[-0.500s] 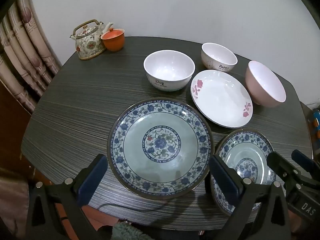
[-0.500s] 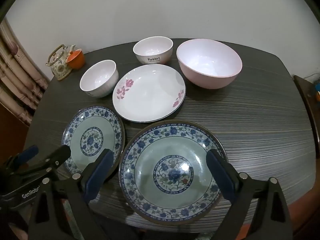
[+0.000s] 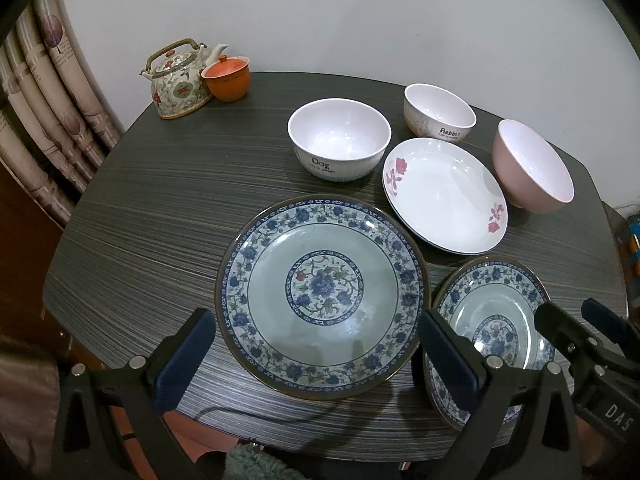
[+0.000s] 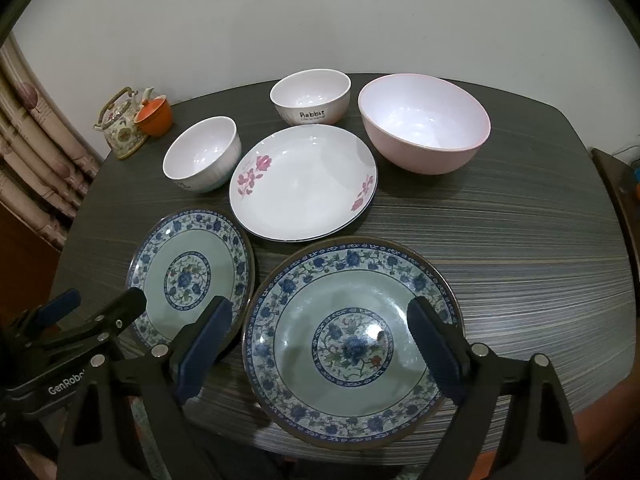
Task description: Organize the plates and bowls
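Two claws hovering over the near edge of a dark striped tabletop (image 3: 160, 208), both angled downward. Left claw (image 3: 316, 356) spread wide, nothing between its blue pads, framing the near rim of the left blue-patterned plate (image 3: 324, 296) without touching it. Right claw (image 4: 320, 344) likewise spread apart and holding nothing, poised above the right blue-patterned plate (image 4: 352, 344), pads clear of the rim on either side.

Six pieces of crockery laid out on the tabletop. Nearest the edge: the two blue-patterned plates, side by side and almost touching, each with a floral medallion at the centre. Just behind and between them: a white plate with pink flowers (image 4: 304, 184), lying flat. Just left of that plate: a white bowl marked "Dog" (image 3: 340, 144), upright. Behind the white plate: a smaller white bowl marked "Rabbit" (image 4: 310, 98), upright. Right of the white plate: a large pink bowl (image 4: 424, 124), upright, white inside. All bowls separate, none nested; no plate stacked on another.

At the far left corner of the tabletop: a floral teapot (image 3: 176, 80) with an orange lidded cup (image 3: 227, 78) touching its side, well apart from the crockery. Patterned curtain (image 3: 48, 100) hanging at the left; plain pale wall behind.
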The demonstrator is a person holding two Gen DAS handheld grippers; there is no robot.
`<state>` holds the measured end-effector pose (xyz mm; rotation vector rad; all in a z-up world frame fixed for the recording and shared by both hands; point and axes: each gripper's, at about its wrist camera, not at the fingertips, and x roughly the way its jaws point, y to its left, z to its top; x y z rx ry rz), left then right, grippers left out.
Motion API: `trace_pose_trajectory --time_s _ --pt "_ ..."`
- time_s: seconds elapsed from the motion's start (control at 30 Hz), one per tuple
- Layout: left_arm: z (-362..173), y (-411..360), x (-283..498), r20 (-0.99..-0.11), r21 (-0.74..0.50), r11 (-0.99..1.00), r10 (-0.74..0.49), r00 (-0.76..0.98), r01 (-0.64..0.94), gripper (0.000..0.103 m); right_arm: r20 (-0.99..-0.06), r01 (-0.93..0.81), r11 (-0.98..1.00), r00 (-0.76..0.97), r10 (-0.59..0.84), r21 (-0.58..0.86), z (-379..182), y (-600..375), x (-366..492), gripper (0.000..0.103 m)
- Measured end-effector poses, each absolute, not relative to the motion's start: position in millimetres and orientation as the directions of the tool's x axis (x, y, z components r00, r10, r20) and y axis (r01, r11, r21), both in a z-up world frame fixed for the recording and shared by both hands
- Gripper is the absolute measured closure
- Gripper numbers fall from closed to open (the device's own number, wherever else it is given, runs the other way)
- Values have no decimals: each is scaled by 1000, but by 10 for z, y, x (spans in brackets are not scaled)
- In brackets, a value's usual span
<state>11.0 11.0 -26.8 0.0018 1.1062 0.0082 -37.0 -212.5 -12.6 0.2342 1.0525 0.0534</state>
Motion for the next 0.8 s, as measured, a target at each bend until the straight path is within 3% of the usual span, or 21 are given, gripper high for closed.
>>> trace_pose_trajectory --time_s 0.17,0.8 --pt "-267 104 94 -893 6 1000 8 450 -5 0 -851 68 982 512 117 175 -139 -2114 -371 16" --pt "-296 172 96 -897 0 1000 8 442 -18 0 -849 56 971 499 174 232 -155 -2092 -379 21"
